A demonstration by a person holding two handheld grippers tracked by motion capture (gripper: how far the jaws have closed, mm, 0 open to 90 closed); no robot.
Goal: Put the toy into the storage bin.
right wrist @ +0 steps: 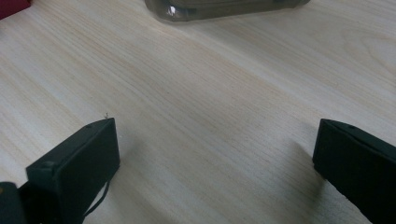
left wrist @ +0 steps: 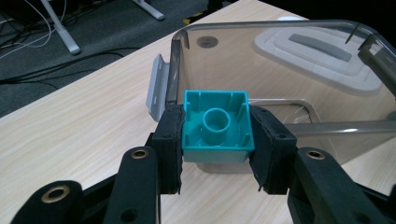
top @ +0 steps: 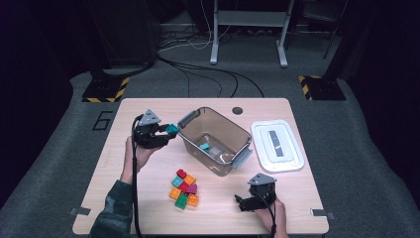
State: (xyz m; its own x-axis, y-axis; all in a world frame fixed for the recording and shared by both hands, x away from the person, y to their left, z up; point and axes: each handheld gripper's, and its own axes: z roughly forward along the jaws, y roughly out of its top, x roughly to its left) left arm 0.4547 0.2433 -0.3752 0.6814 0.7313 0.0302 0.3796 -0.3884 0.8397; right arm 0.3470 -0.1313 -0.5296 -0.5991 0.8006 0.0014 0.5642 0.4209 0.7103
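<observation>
Risk first: teal brick (left wrist: pixel 216 127) clamped hollow side up between my left gripper (left wrist: pixel 215 140) pads, just outside the near wall of the clear plastic bin (top: pixel 216 140). Let go too early and I judge it clips the rim and bounces onto the table (top: pixel 148 198). Bin holds one teal brick (top: pixel 204 147) on its floor; white lid (top: pixel 277 146) lies beside it. Right gripper (right wrist: pixel 215 158) jaws wide, holding nothing, low over bare wood. Loose brick pile (top: pixel 184 189) waits near me.
</observation>
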